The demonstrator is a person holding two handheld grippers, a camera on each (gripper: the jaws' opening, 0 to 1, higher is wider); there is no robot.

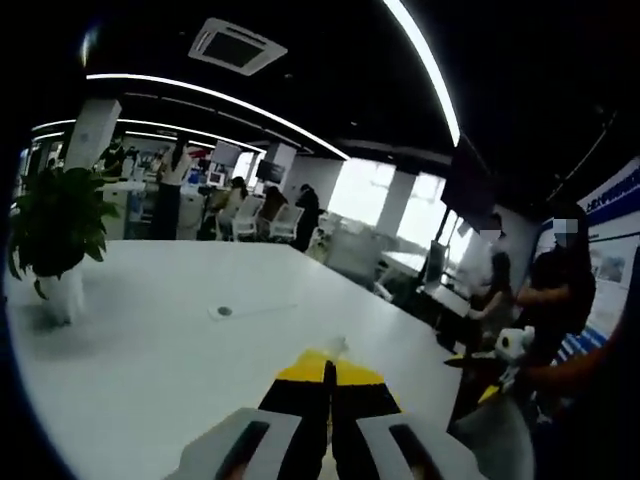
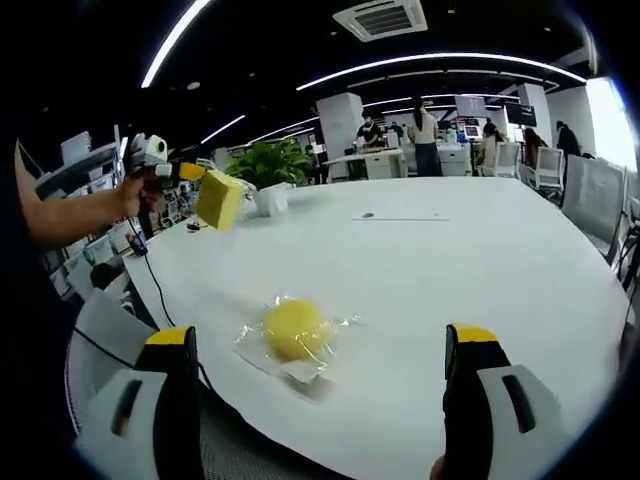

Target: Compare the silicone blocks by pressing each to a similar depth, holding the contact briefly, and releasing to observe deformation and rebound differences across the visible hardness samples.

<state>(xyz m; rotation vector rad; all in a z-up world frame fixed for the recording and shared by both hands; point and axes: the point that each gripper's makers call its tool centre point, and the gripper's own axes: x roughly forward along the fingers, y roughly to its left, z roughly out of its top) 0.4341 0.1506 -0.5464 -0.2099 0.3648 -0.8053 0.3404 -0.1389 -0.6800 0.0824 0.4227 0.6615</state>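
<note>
A blue and white wall poster at three o'clock in the left gripper view carries writing too small to read. Both views look over a large white table in an open office with a black ceiling, curved strip lights, a ceiling vent, a potted plant, desks, chairs and people standing far off.

In the right gripper view, the right gripper has its yellow-tipped jaws wide apart at six o'clock. Between and just beyond them a round yellow silicone sample lies on the table in a clear wrapper, touching neither jaw. At ten o'clock the left gripper, gripped by a person's hand, is clamped on a yellow silicone block held above the table.

In the left gripper view, its jaws meet at six o'clock with a pale sliver at their tips
</note>
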